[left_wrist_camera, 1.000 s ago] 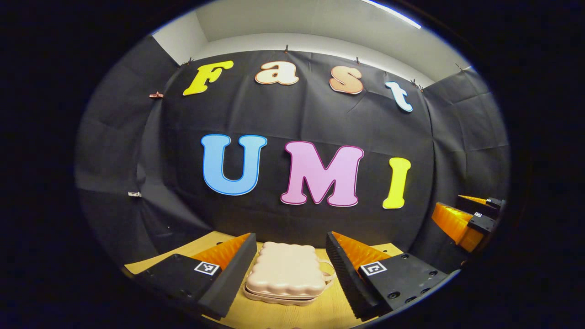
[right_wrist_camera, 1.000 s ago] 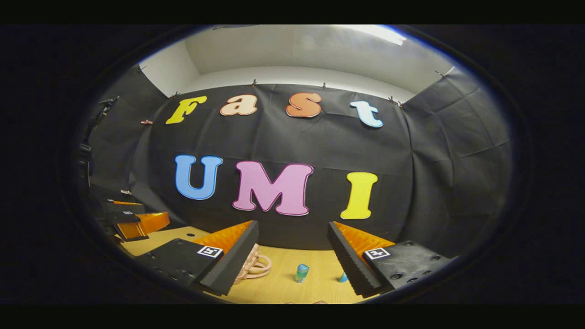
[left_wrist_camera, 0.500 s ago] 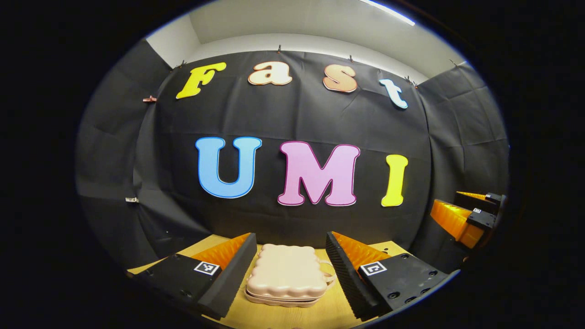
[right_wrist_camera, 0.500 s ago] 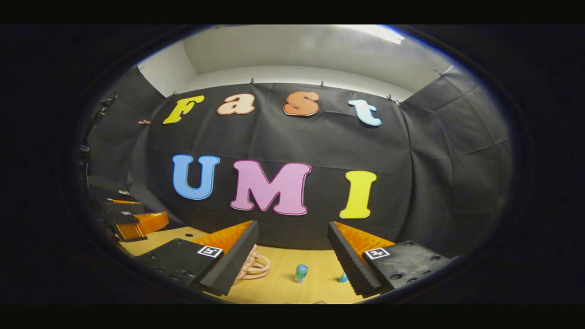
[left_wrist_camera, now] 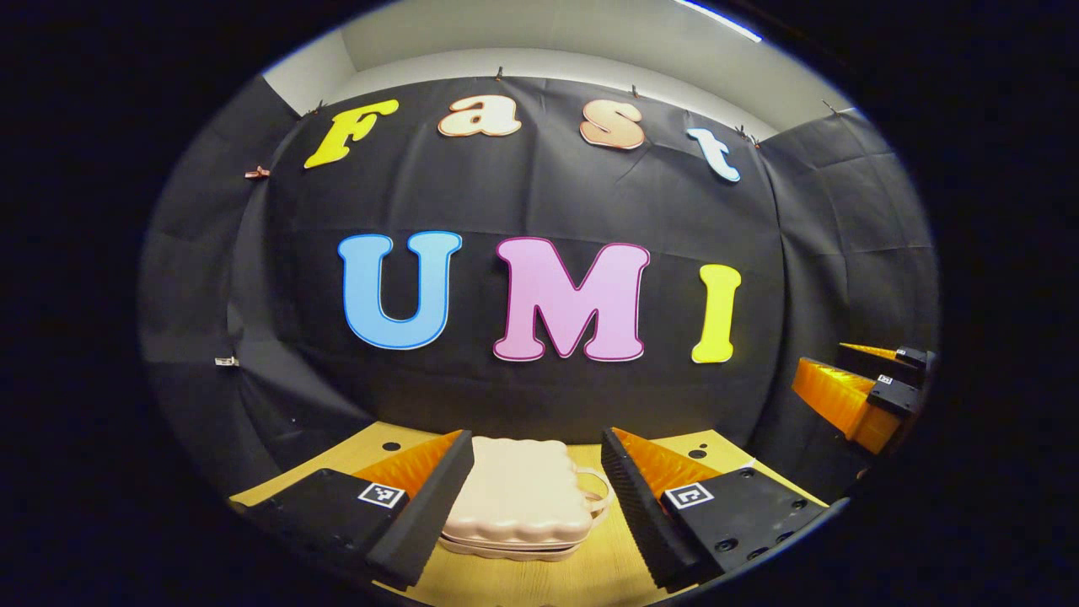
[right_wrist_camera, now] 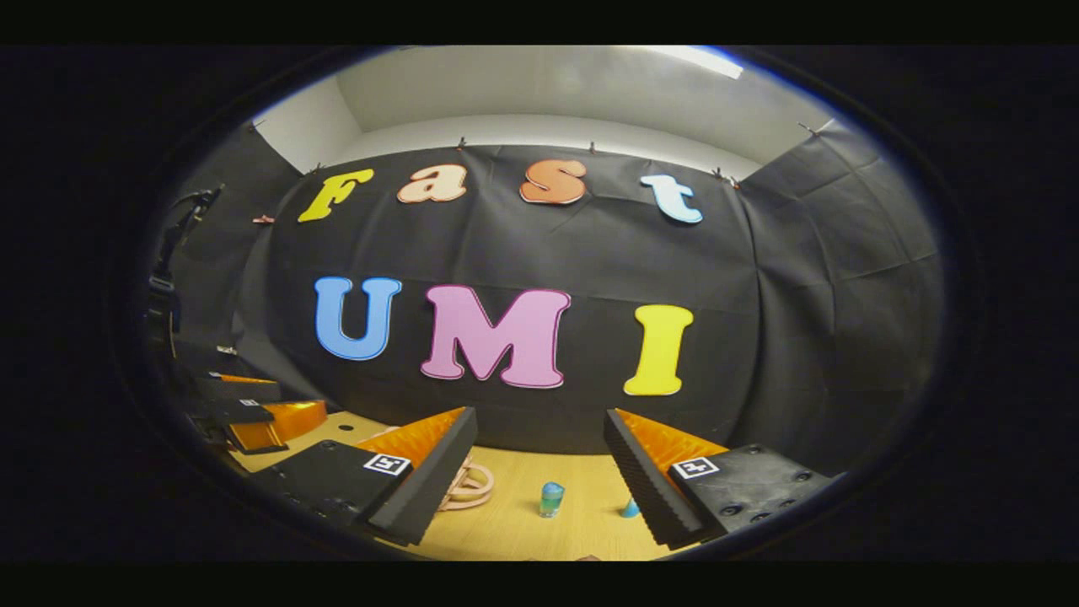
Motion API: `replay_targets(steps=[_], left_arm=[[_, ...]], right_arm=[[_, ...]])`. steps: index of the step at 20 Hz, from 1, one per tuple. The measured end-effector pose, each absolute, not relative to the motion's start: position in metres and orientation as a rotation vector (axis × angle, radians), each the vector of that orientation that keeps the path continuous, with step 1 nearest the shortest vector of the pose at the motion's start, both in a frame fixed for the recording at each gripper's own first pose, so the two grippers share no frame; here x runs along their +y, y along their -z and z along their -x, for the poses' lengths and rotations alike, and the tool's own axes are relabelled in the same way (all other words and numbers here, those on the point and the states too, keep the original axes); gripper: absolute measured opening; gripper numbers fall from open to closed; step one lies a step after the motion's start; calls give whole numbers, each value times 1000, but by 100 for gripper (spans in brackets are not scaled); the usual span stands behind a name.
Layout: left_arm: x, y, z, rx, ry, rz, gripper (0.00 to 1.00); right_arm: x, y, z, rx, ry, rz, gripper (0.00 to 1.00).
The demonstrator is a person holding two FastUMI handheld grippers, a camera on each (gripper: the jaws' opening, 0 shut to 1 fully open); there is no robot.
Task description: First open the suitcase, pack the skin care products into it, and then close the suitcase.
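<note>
A small pale pink suitcase (left_wrist_camera: pixel 523 497) with a wavy shell lies flat and closed on the wooden table, its handle (left_wrist_camera: pixel 597 495) on the right. My left gripper (left_wrist_camera: pixel 535 480) is open above the table, short of the suitcase, which shows between its fingers. In the right gripper view the suitcase's handles (right_wrist_camera: pixel 472 489) peek out beside the left finger. A small blue-green bottle (right_wrist_camera: pixel 551 499) stands on the table, and a little blue item (right_wrist_camera: pixel 630 508) sits partly hidden behind the right finger. My right gripper (right_wrist_camera: pixel 539 472) is open, held above the table.
The wooden table (left_wrist_camera: pixel 590 573) has small holes near its back edge (left_wrist_camera: pixel 391 446). The other gripper (left_wrist_camera: pixel 860 396) appears at the far right of the left gripper view. At the far left of the right gripper view the other gripper (right_wrist_camera: pixel 253 413) shows. Black cloth walls surround the table.
Both cameras have tilted slightly downward and moved a little forward; the wall has slid up in both views and more table shows. Both grippers stay open.
</note>
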State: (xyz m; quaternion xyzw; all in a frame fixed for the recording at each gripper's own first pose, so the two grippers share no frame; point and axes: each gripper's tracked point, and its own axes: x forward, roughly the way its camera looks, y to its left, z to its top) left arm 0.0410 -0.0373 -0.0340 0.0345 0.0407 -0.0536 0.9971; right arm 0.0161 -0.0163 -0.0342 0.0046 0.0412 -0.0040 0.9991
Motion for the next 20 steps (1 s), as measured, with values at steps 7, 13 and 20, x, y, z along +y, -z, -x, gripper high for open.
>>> replay_targets(steps=[7,13,20], left_arm=[[-95,89,-95,232,192,-34,96],[-152,160,-159,371,297,-53,96],[-184,249,-225,563,271,-112,96]], right_arm=[[-38,45,-23,87,26,24,94],[-68,85,-25,168,80,81,96],[-109,130,-5,291,170,188,96]])
